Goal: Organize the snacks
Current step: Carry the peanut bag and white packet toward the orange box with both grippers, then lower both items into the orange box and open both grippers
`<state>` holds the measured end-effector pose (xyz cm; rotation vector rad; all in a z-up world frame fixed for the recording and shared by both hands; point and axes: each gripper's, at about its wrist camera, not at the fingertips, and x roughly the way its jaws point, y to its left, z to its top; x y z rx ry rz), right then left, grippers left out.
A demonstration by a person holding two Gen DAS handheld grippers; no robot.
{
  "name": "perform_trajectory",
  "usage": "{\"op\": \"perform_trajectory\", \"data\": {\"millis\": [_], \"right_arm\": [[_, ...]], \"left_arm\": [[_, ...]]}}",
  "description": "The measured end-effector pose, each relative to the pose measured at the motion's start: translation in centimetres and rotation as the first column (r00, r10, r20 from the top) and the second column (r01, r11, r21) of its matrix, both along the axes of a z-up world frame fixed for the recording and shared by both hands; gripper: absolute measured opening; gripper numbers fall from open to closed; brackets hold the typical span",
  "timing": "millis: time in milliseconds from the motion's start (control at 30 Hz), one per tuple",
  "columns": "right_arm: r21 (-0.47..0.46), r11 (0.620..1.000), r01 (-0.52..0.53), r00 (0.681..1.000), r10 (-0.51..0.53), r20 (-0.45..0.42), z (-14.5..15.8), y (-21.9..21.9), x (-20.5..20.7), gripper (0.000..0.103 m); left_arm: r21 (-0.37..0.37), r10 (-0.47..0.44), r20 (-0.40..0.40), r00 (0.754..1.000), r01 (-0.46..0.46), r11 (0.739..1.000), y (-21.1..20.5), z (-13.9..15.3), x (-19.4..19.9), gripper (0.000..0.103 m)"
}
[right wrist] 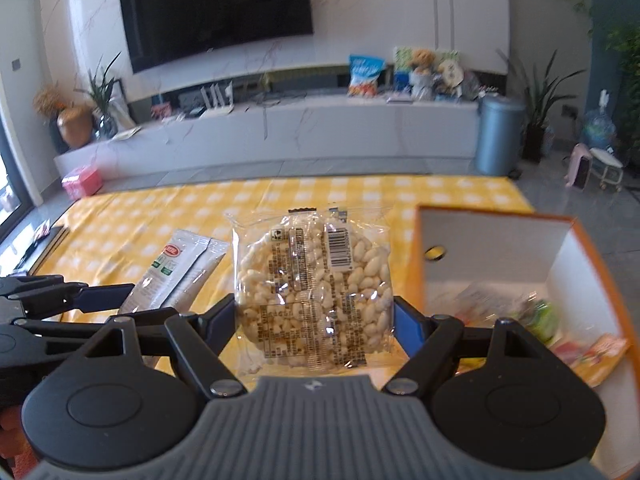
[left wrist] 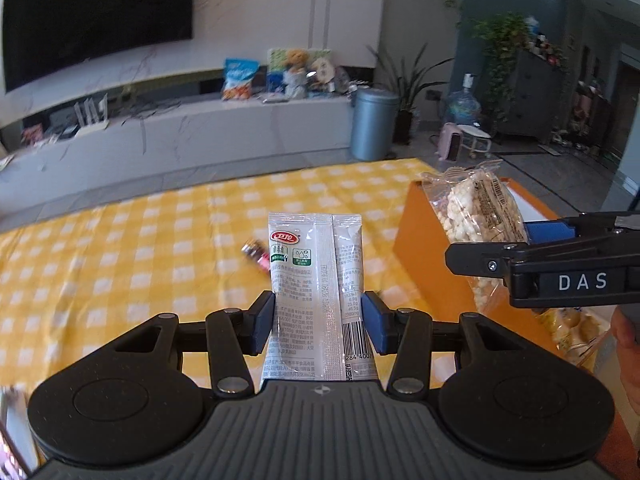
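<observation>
My left gripper (left wrist: 318,320) is shut on a white snack sachet (left wrist: 316,280), held upright above the yellow checked tablecloth (left wrist: 140,256). My right gripper (right wrist: 314,320) is shut on a clear bag of puffed rice cake (right wrist: 314,284), also lifted off the table. In the left wrist view the right gripper (left wrist: 500,246) enters from the right with that rice cake bag (left wrist: 484,216). In the right wrist view the left gripper (right wrist: 116,304) shows at the left with the sachet (right wrist: 176,272). An orange box (right wrist: 592,248) with a white inside stands at the right and holds several snack packets (right wrist: 548,316).
A small pink-wrapped snack (left wrist: 256,254) lies on the cloth beyond the sachet. Behind the table runs a white TV bench (right wrist: 320,120) with snack bags and toys, and a blue-grey bin (right wrist: 500,136). A hand (left wrist: 628,332) shows at the right edge.
</observation>
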<state>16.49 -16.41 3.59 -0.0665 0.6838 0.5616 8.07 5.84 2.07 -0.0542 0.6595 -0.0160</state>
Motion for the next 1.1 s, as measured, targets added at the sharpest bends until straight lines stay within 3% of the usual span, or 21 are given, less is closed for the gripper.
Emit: {"op": "perform_trajectory", "data": {"millis": [267,567,833,1100], "right_arm": [[-0.046,0.994,0.102,0.994,-0.100,0.036,1.4,-5.2,2.6,0.077],[-0.092,0.979,0.179,0.984,-0.179,0.011,0.6,-9.8,6.4,0.077],[-0.122,0.963,0.241,0.964,-0.251,-0.083,-1.1,-12.1,12.4,0.078],[-0.295,0.939,0.177,0.970,-0.217,-0.111,-4.6,-11.5,15.9,0.078]], "left_arm": [[0.026,-0.182,0.039,0.983,0.181,0.983,-5.6,1.5,4.7,0.054],[0.067,-0.333,-0.004,0.943,0.332,0.941,-10.2,0.3,10.1,0.054],[-0.049,-0.372,-0.082,0.924,0.370,0.928,-11.6,-1.7,16.1,0.054],[0.028,-0.423,-0.177,0.889,0.434,0.901,-13.8,-4.6,18.5,0.054]]}}
